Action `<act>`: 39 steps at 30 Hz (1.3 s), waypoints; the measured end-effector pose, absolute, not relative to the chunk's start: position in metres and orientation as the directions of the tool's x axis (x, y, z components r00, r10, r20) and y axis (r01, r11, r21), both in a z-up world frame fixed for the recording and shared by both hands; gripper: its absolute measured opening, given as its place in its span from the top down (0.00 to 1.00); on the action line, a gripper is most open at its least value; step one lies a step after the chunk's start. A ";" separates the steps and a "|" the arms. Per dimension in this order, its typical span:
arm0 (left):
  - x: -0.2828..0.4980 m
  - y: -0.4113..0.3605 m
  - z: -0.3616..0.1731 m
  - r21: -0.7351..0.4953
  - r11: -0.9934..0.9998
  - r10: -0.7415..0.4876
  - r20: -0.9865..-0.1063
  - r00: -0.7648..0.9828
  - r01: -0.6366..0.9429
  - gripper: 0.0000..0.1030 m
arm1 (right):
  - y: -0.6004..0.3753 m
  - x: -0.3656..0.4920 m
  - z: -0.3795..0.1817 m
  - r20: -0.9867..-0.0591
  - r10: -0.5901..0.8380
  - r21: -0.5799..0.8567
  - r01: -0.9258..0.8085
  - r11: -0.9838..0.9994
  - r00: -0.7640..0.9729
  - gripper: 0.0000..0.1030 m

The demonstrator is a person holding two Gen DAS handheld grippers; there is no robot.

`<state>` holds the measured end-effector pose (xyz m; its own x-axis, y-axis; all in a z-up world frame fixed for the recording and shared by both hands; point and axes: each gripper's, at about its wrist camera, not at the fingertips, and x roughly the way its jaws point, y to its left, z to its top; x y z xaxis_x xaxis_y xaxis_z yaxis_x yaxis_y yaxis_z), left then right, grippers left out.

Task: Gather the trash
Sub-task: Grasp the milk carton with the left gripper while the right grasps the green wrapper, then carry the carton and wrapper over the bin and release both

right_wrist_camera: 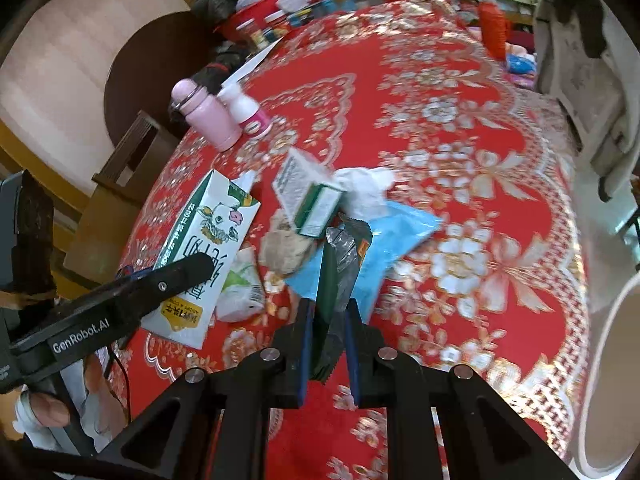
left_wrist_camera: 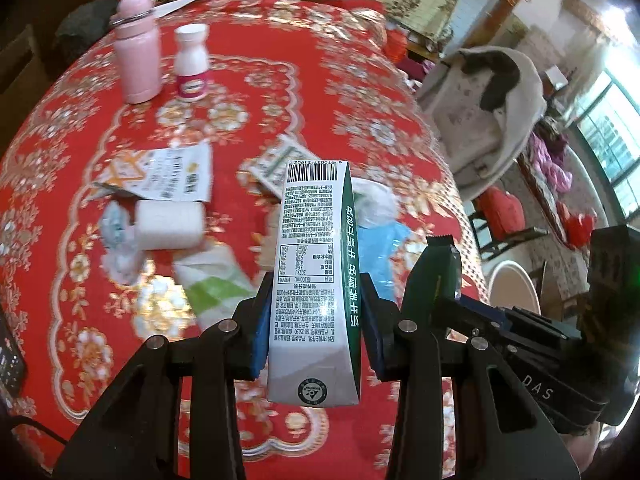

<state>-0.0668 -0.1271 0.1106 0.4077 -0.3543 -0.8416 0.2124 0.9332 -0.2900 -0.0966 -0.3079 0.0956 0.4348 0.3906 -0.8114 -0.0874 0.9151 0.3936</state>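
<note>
Left gripper (left_wrist_camera: 316,312) is clamped on a white-and-green milk carton (left_wrist_camera: 316,264), dead centre of the left wrist view, barcode end pointing away, blue pads pressing both sides. Carton's lifted clear of the red floral tablecloth (left_wrist_camera: 340,92).

Right gripper (right_wrist_camera: 326,332), centre bottom of its own view, is pinched together on a dark green wrapper (right_wrist_camera: 334,280). Wrapper's crumpled, w/ a silvery inside showing, sticking up btwn the blue pads. In the left wrist view, the same wrapper pokes up at lower right, just beside the carton.

Rest of the trash sits mid-frame in the right wrist view: a blue packet (right_wrist_camera: 396,236) lying flat, a small green-and-white box (right_wrist_camera: 316,208) tilted on the pile, white crumpled tissue (right_wrist_camera: 360,188) just beside it.

Upper left, left wrist view: pink flask (left_wrist_camera: 136,48) and a white bottle (left_wrist_camera: 192,64), 2 items upright, near each other, well apart from the pile.

A thumb (right_wrist_camera: 44,404) shows at lower left of the right wrist view.
</note>
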 end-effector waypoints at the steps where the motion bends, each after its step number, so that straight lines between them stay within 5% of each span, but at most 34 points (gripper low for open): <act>1: -0.068 -0.134 0.111 -0.286 0.932 -0.356 -0.841 0.406 0.224 0.65 | -0.313 -0.099 0.097 -0.812 0.385 0.391 -0.080 0.917 0.439 0.86; 39: -0.129 -0.412 0.096 -0.334 0.726 -0.516 -0.843 0.155 0.601 0.65 | -0.556 -0.225 0.098 -0.857 0.108 0.318 0.354 0.880 0.504 0.86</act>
